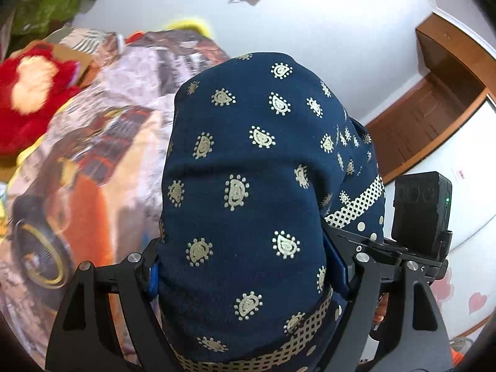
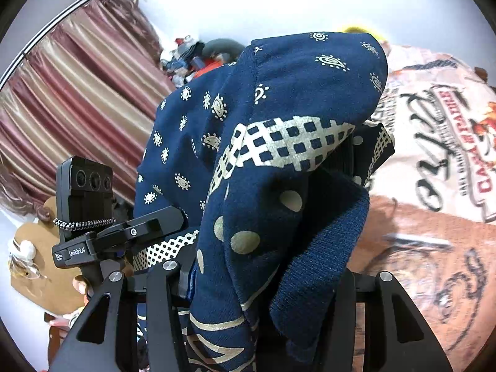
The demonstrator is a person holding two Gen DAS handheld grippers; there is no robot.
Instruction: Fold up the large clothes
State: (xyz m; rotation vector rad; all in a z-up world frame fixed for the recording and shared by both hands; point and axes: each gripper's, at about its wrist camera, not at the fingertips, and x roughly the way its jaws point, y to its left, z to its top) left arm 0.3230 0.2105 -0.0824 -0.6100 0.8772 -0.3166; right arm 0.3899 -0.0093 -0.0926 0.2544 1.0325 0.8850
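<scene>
Garment point(image 1: 248, 186), a navy one with little cream paisley prints and a checkered cream band, pretty much ate both camera views. In the left wrist view it ballooned up from 6 o'clock to past the center, draped right over the left gripper point(image 1: 248, 279), so the fingertips were totally buried. Only the black linkage arms and a bit of blue pad point(image 1: 152, 282) at 8 o'clock poked out. The cloth ran between the two fingers and they looked closed in on it, but the actual pinch point was hidden.

Same story on the other side: the garment point(image 2: 272, 161) hung over the right gripper point(image 2: 263, 282), from about 12 o'clock down to 6, with a ribbed cuff or hem point(image 2: 319, 263) flopping at 5 o'clock. The fingers were covered, so honestly couldn't tell how wide that one was or whether it had hold of anything; the fabric sat on and around it.

Behind it all was a printed bedspread point(image 1: 93, 155), blurry at 9 o'clock in the left view, sharper at 3 o'clock in the right view point(image 2: 434, 155). A red plush toy point(image 1: 31, 93) sat at 10 o'clock, smeared. Striped curtains point(image 2: 77, 93) filled 10 o'clock on the right view. Each view also caught the other gripper's black camera block point(image 1: 421, 210) point(image 2: 86, 186), partly cut off by cloth.
</scene>
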